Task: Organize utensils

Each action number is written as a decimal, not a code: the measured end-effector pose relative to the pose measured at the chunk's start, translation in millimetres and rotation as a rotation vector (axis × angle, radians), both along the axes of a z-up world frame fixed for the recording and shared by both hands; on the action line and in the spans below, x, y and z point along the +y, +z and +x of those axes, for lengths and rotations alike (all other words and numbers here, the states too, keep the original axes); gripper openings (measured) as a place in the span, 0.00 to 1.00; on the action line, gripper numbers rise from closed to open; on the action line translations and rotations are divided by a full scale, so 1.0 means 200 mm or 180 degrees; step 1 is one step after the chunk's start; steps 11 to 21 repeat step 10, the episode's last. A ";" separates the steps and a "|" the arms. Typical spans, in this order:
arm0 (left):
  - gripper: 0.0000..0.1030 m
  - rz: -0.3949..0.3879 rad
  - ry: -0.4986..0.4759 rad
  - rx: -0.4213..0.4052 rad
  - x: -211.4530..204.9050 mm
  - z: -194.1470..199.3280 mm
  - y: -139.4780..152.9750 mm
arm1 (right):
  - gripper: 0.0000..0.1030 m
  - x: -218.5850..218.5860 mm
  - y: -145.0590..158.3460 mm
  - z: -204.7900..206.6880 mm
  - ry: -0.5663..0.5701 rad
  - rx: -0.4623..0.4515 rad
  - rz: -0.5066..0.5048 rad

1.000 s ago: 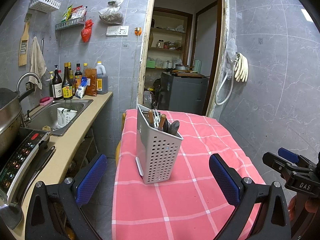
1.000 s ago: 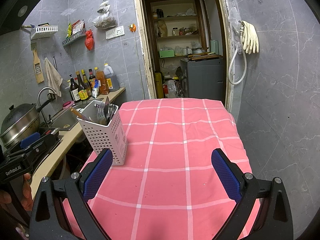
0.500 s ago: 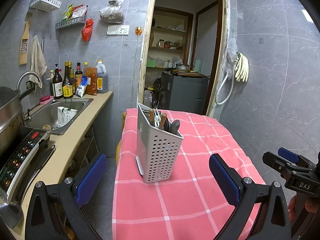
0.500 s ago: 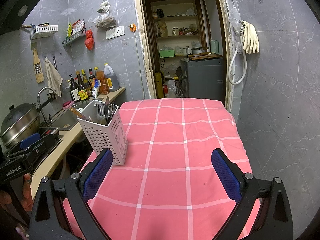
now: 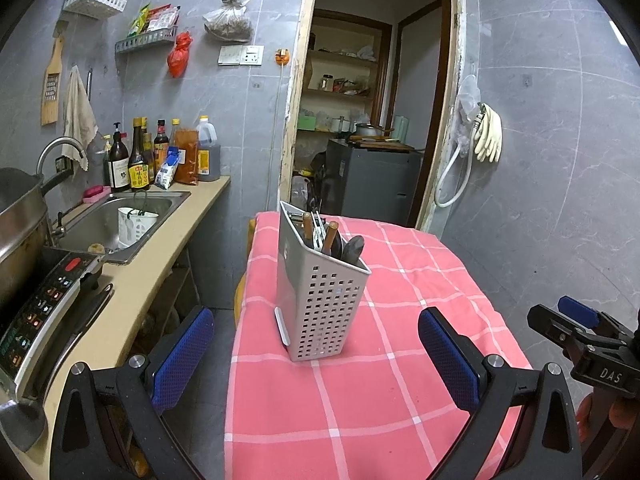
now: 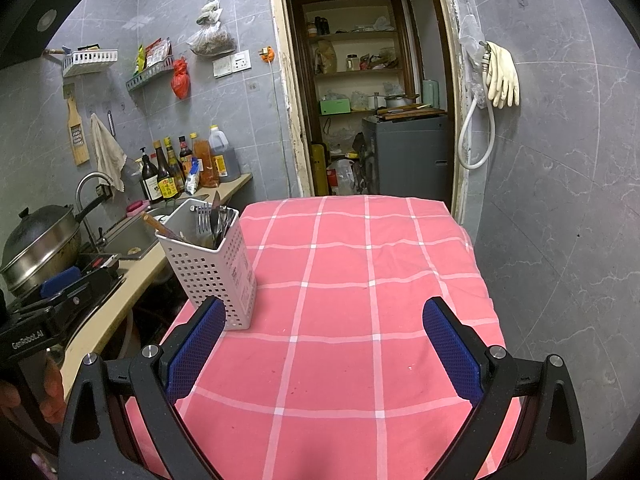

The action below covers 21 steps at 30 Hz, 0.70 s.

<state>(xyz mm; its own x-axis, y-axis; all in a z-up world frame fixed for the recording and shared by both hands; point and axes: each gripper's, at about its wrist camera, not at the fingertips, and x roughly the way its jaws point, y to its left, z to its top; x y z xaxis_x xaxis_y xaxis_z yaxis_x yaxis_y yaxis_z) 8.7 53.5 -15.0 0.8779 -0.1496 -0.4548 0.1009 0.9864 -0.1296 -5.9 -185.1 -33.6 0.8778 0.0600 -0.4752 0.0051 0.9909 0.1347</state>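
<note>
A white perforated utensil holder (image 5: 322, 300) stands upright on the pink checked tablecloth (image 5: 380, 380), near the table's left edge. Forks, a knife and wooden-handled utensils (image 5: 326, 236) stick out of its top. My left gripper (image 5: 316, 356) is open, just short of the holder, with nothing between its blue pads. In the right wrist view the same holder (image 6: 212, 264) sits left of centre, its utensils (image 6: 210, 222) upright inside. My right gripper (image 6: 320, 348) is open over bare cloth (image 6: 360, 320), the holder beside its left finger. Each gripper shows at the other view's edge.
A counter (image 5: 152, 268) runs along the left with a sink (image 5: 116, 216), sauce bottles (image 5: 140, 160), a pot (image 6: 40, 244) and a stove panel (image 5: 44, 304). A doorway (image 5: 360, 120) opens behind the table. Rubber gloves (image 6: 502, 76) hang on the grey wall at right.
</note>
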 end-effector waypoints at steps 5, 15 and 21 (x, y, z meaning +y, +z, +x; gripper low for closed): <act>1.00 -0.0003 0.0023 0.0008 -0.01 0.00 0.00 | 0.94 0.01 -0.01 0.00 0.0001 0.0010 0.0000; 1.00 -0.0001 0.0059 0.0035 -0.02 0.00 -0.01 | 0.94 0.02 -0.03 0.02 -0.0005 0.0053 0.0024; 1.00 -0.0001 0.0059 0.0035 -0.02 0.00 -0.01 | 0.94 0.02 -0.03 0.02 -0.0005 0.0053 0.0024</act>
